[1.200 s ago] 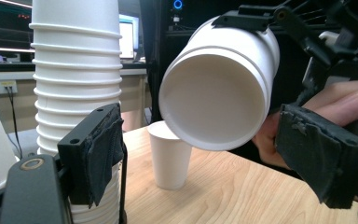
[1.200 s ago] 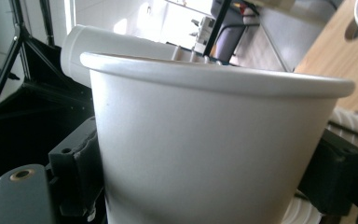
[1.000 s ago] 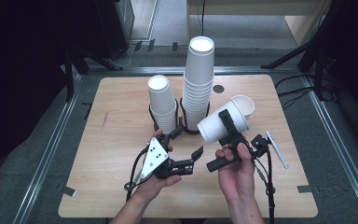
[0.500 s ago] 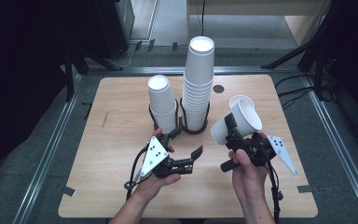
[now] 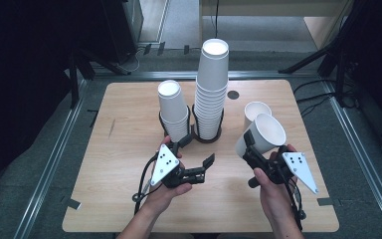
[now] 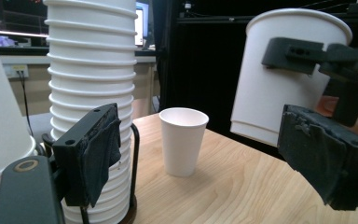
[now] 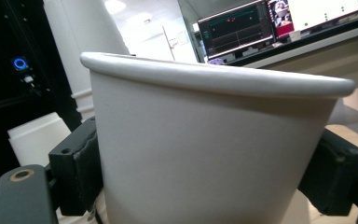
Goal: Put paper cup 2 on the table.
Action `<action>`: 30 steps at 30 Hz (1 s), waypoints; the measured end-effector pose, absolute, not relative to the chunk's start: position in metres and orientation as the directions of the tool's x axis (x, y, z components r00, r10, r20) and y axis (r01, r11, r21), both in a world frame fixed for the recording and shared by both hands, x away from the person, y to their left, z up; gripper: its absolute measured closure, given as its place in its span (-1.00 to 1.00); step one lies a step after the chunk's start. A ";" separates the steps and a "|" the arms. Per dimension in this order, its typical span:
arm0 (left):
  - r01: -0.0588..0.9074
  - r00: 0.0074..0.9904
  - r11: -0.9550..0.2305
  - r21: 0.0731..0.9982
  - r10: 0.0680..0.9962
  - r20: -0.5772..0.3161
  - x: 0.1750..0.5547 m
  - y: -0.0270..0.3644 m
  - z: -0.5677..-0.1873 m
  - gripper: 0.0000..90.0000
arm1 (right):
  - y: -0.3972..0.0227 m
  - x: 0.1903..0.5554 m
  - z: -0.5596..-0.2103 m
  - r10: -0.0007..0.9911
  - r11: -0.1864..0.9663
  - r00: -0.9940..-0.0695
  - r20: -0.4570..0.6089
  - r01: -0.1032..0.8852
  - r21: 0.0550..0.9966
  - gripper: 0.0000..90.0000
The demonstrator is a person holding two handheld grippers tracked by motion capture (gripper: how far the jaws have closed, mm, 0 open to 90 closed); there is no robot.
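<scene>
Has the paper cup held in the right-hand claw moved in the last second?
Yes. The held cup has shifted right, away from the tall stack, toward the standing cup.

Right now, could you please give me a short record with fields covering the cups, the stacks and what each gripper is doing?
right gripper: shut on held cup, tilted, off the table
left gripper: jaws have just been opening, nothing between them
loose cup: upright on the table, beyond the held cup
tall stack: upside-down cups in a black wire holder, table centre
short stack: upside-down cups in a holder left of the tall stack
</scene>
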State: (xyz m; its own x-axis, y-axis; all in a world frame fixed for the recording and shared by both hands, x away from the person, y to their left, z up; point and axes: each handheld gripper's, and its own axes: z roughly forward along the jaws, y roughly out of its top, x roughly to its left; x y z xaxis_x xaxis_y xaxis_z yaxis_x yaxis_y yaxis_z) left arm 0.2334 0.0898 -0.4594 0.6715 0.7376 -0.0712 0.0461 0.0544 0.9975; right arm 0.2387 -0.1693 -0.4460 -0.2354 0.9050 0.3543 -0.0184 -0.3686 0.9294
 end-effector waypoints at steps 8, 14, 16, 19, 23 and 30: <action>0.049 0.670 0.045 0.998 0.739 -0.066 0.235 0.089 -0.461 -0.70 | -0.174 0.240 -0.452 0.931 -0.292 -0.243 0.271 -0.056 0.955 -0.67; 0.051 0.668 0.050 0.997 0.741 -0.071 0.236 0.090 -0.461 -0.70 | -0.182 0.245 -0.461 0.946 -0.257 -0.214 0.241 -0.046 0.965 -0.67; 0.050 0.668 0.050 0.997 0.741 -0.071 0.235 0.090 -0.461 -0.70 | -0.185 0.247 -0.464 0.953 -0.243 -0.200 0.230 -0.044 0.969 -0.67; 0.050 0.669 0.045 0.998 0.741 -0.067 0.236 0.090 -0.461 -0.70 | -0.190 0.250 -0.469 0.960 -0.220 -0.186 0.208 -0.049 0.974 -0.67; 0.055 0.667 0.047 0.997 0.742 -0.072 0.236 0.090 -0.462 -0.70 | -0.195 0.252 -0.473 0.968 -0.175 -0.199 0.156 -0.083 0.981 -0.66; 0.053 0.663 0.041 0.998 0.746 -0.066 0.237 0.090 -0.462 -0.70 | -0.202 0.255 -0.481 0.971 -0.114 -0.223 0.092 -0.089 0.989 -0.66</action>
